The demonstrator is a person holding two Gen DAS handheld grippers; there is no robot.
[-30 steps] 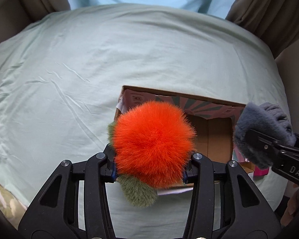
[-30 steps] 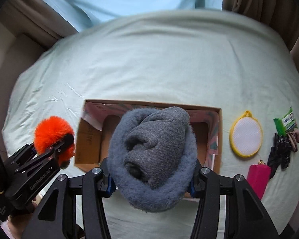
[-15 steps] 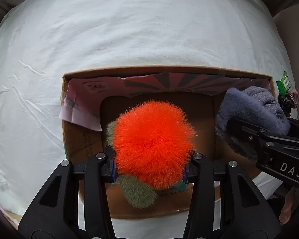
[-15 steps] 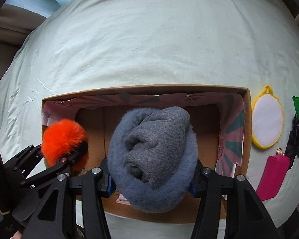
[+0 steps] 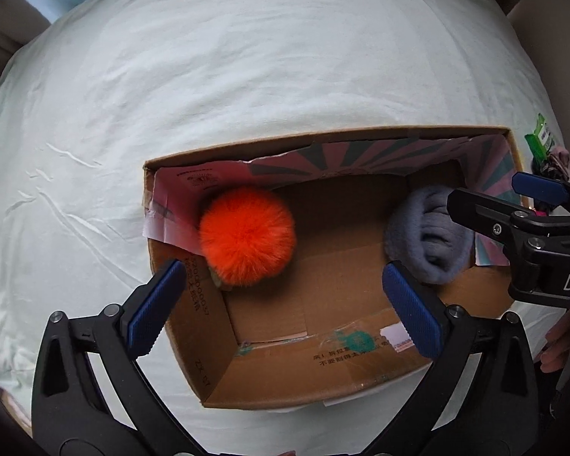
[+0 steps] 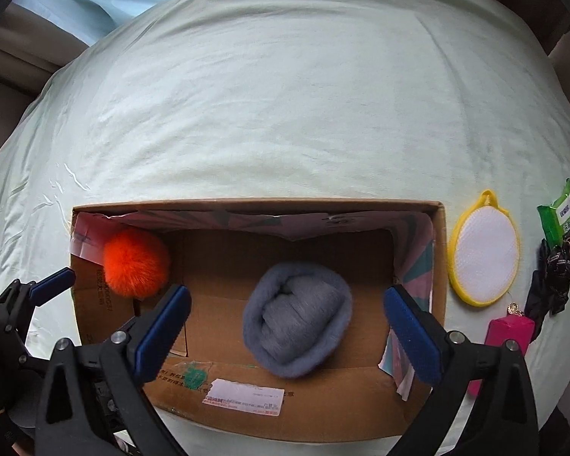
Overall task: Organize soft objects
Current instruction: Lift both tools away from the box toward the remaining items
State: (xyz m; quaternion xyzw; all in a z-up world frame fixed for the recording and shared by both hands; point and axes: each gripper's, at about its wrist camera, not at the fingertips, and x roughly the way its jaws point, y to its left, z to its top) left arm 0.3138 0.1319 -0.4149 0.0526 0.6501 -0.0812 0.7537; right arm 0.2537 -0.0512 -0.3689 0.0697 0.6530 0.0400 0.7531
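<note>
Both claws spread wide, nothing between the pads. Left claw (image 5: 281,304) poised above the left half of the cardboard box (image 5: 361,387); right claw (image 6: 285,323) above the right half.

Orange pom-pom (image 5: 247,241) resting inside the box, in the far-left corner against the pink paper lining. Touch of green fluff visible beneath it; cannot tell what that belongs to. Grey rolled knit (image 6: 296,323) lying on the box floor right of centre, apart from the pom-pom, not touching the walls as far as can be told. Box sitting on the bed (image 6: 285,95), pale green sheet.

Step in hand, judged: release of two soft items into the box, apparently complete; both pieces free of the pads.

Remaining outside the box, on the sheet to its right: yellow-rimmed round pad (image 6: 484,250), pink pouch (image 6: 507,338), dark crumpled fabric (image 6: 549,285), green packet (image 6: 560,212).

Next move, judged: lift both claws clear of the box walls, then swing the right claw toward the cluster on the right. Round pad nearest, lying flat on the sheet; low approach needed, risk of pinching bedsheet along with it. Dark fabric limp, likely to trail on lifting.
</note>
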